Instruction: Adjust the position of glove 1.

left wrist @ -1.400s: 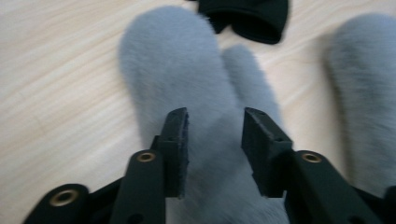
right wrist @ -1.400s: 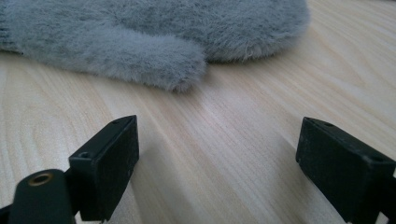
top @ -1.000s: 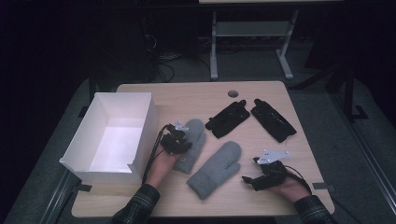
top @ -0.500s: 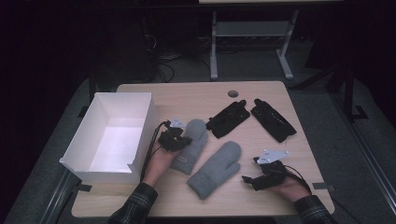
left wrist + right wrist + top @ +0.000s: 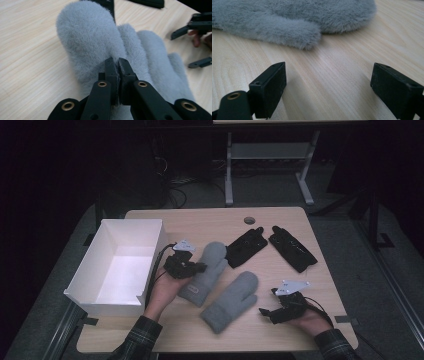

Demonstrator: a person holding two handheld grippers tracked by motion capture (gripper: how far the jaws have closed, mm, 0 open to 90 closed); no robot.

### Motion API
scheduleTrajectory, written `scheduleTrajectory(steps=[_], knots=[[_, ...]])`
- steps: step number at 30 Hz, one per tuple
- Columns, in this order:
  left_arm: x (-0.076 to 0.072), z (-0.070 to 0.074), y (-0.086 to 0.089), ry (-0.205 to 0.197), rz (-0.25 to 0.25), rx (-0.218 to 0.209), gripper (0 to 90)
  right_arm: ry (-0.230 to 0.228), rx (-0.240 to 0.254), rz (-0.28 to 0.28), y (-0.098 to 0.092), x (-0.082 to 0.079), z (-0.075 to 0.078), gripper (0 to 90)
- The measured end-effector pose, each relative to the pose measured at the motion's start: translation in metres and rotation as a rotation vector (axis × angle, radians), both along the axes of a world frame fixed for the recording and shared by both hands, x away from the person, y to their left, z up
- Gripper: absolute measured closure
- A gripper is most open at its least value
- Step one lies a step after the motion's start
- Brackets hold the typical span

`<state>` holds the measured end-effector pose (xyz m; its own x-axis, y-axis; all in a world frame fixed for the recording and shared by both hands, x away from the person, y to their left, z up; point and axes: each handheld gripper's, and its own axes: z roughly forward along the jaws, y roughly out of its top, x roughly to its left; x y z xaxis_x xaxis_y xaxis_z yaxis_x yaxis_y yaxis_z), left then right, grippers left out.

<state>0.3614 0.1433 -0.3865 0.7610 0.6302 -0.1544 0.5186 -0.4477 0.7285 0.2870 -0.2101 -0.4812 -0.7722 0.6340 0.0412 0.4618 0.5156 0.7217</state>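
Note:
Two fluffy grey mittens lie mid-table. My left gripper (image 5: pixel 200 267) is shut on the left edge of the nearer-left grey mitten (image 5: pixel 212 257). In the left gripper view its jaws (image 5: pixel 118 62) pinch the fur of that mitten (image 5: pixel 87 37), with the second grey mitten (image 5: pixel 160 57) lying just behind. The second mitten (image 5: pixel 232 302) rests flat toward the front. My right gripper (image 5: pixel 267 312) stands open on the table to its right, nothing between the jaws (image 5: pixel 328 75); the mitten's thumb (image 5: pixel 287 17) lies a little ahead of them.
An open white box (image 5: pixel 90 270) stands at the table's left edge, beside my left hand. Two black gloves (image 5: pixel 246 245) (image 5: pixel 292 248) lie at the back right. A round cable hole (image 5: pixel 249 220) sits near the far edge.
My left gripper has risen a little with the mitten's edge pinched in it. The right hand and the other mitten have not moved.

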Motion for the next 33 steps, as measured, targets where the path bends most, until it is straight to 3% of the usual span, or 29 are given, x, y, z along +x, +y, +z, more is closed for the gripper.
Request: scheduleTrajectory(steps=[2, 13, 21, 33], knots=[[-0.003, 0.002, -0.001, -0.005, -0.017, -0.007, 87.7, 0.0, 0.0, 0.0, 0.0, 0.0, 0.0, 13.2], [-0.023, 0.012, -0.026, 0.045, -0.13, -0.042, 87.8, -0.002, 0.0, 0.0, 0.0, 0.0, 0.0, 13.2], [-0.033, 0.012, -0.048, 0.056, -0.216, -0.015, 87.8, -0.002, 0.001, 0.001, 0.0, 0.0, 0.0, 13.2], [-0.037, 0.007, -0.062, 0.065, -0.306, 0.002, 87.8, -0.002, 0.001, 0.002, 0.0, 0.0, 0.0, 13.1]])
